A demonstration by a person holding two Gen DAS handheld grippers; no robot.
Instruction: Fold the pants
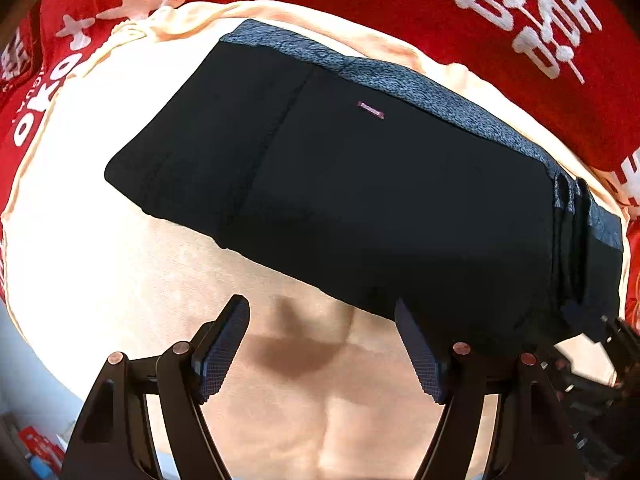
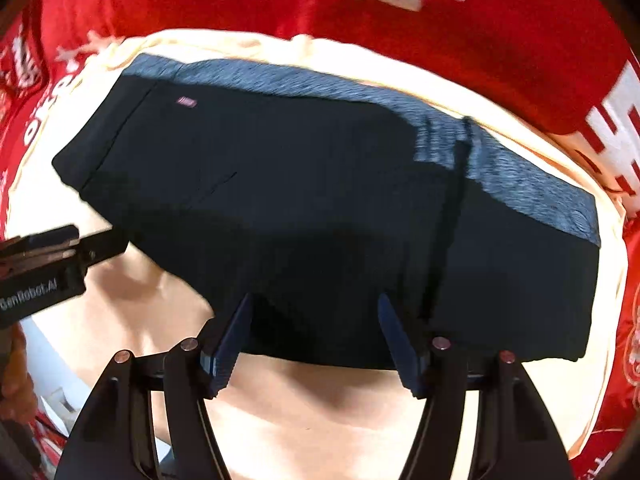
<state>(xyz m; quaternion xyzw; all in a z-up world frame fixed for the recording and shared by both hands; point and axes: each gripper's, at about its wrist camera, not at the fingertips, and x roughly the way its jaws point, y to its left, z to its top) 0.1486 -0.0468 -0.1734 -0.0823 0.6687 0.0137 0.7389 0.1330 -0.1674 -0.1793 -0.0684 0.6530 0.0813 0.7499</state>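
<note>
My left gripper (image 1: pixel 322 322) and right gripper (image 2: pixel 316 318), fingers wide and empty, low in frame; folded black pants (image 1: pixel 340 200) centre, on cream cloth (image 1: pixel 120 280).

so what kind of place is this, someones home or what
Probably a home, likely a bed or couch, though little shows. The folded black pants lie on a soft cream blanket spread over red bedding with white characters. No workbench or lab fittings are visible.

Black tool (image 1: pixel 322 312), blue ridged pads (image 1: pixel 222 354), copper rivets (image 1: pixel 181 347)
</note>
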